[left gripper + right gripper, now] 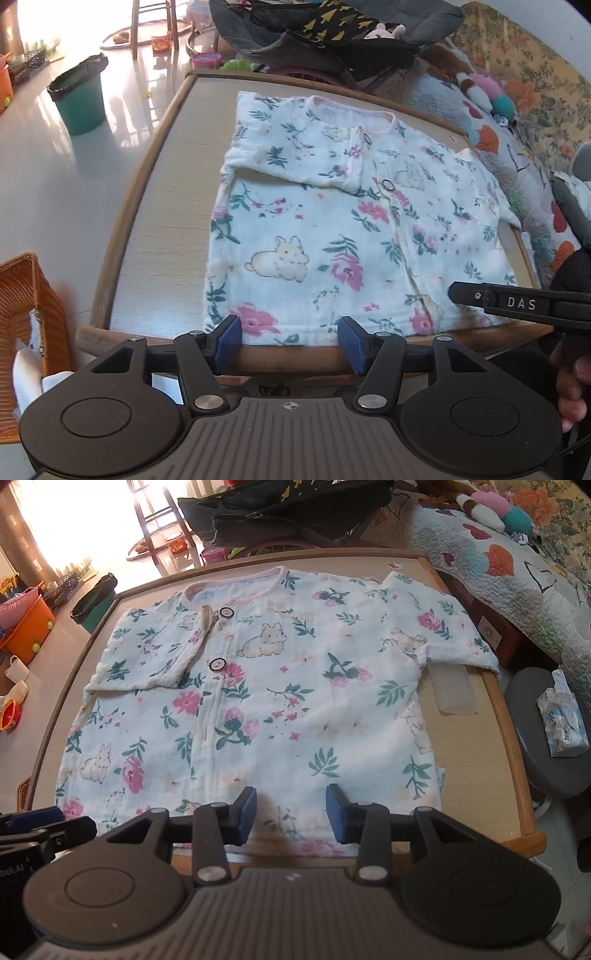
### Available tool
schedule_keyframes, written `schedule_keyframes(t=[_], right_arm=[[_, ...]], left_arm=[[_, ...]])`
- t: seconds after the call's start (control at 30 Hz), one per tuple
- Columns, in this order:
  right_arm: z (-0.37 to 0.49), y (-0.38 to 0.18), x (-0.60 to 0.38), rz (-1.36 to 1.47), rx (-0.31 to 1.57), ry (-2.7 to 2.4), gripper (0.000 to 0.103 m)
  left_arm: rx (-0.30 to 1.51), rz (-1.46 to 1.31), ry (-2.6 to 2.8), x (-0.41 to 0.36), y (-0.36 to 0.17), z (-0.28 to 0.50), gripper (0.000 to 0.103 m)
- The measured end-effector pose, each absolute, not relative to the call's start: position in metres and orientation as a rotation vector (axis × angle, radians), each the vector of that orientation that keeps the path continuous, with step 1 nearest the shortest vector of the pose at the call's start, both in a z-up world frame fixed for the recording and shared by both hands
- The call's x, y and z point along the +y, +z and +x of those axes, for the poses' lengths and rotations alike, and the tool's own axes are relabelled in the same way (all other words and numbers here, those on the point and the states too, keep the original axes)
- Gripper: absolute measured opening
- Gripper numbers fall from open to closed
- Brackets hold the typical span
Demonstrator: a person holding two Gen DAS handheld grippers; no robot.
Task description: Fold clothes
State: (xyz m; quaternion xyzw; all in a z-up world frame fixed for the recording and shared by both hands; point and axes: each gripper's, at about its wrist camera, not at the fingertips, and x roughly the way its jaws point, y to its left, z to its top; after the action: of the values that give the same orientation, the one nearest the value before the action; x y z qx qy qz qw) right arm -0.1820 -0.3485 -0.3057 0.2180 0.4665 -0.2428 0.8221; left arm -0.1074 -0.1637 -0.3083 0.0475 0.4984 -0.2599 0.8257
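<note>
A white baby shirt [332,221] with pink flowers, green leaves and rabbits lies flat, front up, on a wooden-rimmed table [162,221]; it also shows in the right wrist view [280,686]. Its left sleeve [155,646] is folded in over the chest; the right sleeve [443,627] lies spread toward the table's right edge. My left gripper [290,341] is open and empty at the shirt's near hem. My right gripper [291,810] is open and empty, just above the hem's middle; it enters the left wrist view from the right [517,302].
A wicker basket [26,295] stands left of the table, a green bin [79,99] on the floor behind. A quilted bed [517,561] with soft toys borders the right side. A grey stool [543,738] holds a tissue pack. A dark folding chair [332,37] stands beyond the far edge.
</note>
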Motion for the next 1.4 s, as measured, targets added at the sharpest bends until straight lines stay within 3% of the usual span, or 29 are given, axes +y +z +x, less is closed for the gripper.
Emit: schedule_keyframes(t=[0.3, 0.5, 0.83, 1.1, 1.33, 1.4], right_arm=[[-0.192, -0.295, -0.366, 0.474, 1.024, -0.587, 0.043], [-0.201, -0.273, -0.403, 0.339, 1.029, -0.684, 0.043], [-0.206, -0.277, -0.474, 0.342, 1.035, -0.784, 0.042], [-0.217, -0.284, -0.547, 0.589, 0.950, -0.836, 0.037], [-0.191, -0.300, -0.569, 0.594, 0.995, -0.771, 0.033], [-0.187, -0.306, -0.569, 0.607, 1.004, -0.757, 0.027]], left_arm=[[1.045, 0.085, -0.575, -0.161, -0.310, -0.110, 0.074], [1.049, 0.099, -0.583, -0.168, -0.312, -0.110, 0.082], [1.048, 0.031, -0.578, -0.162, -0.314, -0.106, 0.082], [1.049, 0.000, -0.567, -0.161, -0.316, -0.102, 0.082], [1.056, 0.005, -0.560, -0.165, -0.317, -0.101, 0.082], [1.060, 0.006, -0.562, -0.163, -0.312, -0.099, 0.082]])
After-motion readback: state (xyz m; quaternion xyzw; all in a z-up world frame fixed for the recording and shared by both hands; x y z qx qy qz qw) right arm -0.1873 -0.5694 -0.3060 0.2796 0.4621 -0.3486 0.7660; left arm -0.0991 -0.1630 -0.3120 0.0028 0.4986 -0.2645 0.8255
